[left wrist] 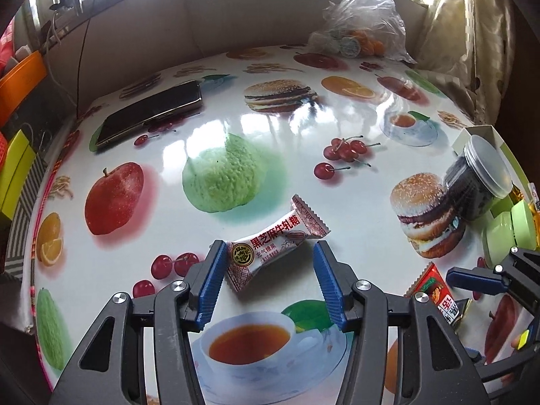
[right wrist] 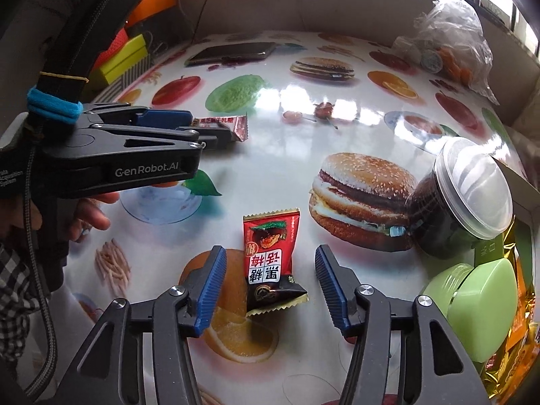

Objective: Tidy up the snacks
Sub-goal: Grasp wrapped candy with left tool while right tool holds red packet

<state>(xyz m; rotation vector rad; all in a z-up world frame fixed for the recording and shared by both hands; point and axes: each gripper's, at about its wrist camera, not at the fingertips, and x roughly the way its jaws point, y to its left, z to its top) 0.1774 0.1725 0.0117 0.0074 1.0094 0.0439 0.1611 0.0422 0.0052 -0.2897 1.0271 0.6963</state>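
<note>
Both grippers spread wide, nothing gripped: left gripper (left wrist: 268, 263) straddles white candy (left wrist: 270, 246), right gripper (right wrist: 270, 276) straddles red candy (right wrist: 271, 256), both loose on table (left wrist: 270, 128), box (left wrist: 479, 135) far right — sorting barely begun.

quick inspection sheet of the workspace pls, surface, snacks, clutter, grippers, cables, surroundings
surface: glossy table printed with fruit and burgers
job's things: white candy between the open left gripper fingers; red plum candy between the open right gripper fingers; both lying flat
clutter: phone, plastic bag, dark jar on its side, green tub
grippers: neither closed on anything
cables: black cord by the left gripper
surroundings: colored boxes at the left edge
</note>
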